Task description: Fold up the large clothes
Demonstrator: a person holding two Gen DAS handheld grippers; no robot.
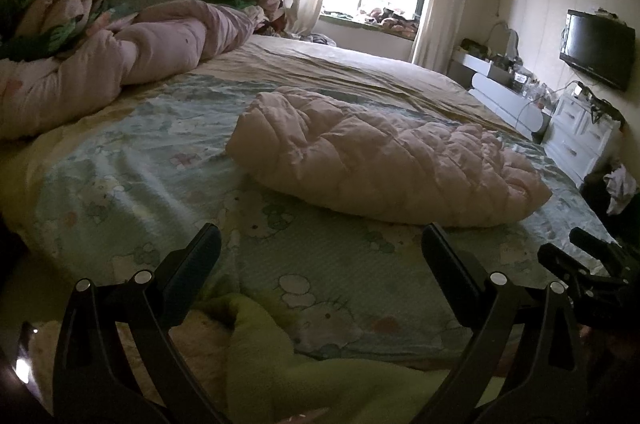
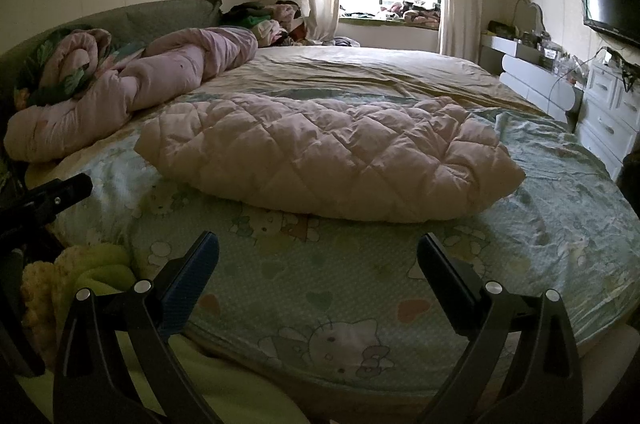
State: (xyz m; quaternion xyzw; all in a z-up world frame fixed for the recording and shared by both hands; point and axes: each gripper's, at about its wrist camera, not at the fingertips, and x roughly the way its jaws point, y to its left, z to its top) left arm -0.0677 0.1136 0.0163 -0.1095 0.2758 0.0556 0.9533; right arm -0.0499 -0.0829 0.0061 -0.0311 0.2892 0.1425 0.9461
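Both the left gripper and right gripper gape wide, empty, short of the folded pink quilted jacket mid-bed, bare bedsheet all around.

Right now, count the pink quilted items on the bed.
2: a folded pink quilted garment mid-bed, ahead of both open grippers, and a bunched pink comforter by the headboard. The far clothes pile may hide more.

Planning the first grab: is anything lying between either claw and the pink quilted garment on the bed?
Nothing visible: only bare cartoon-print sheet separates the open right claw and open left claw from the pink quilted garment.
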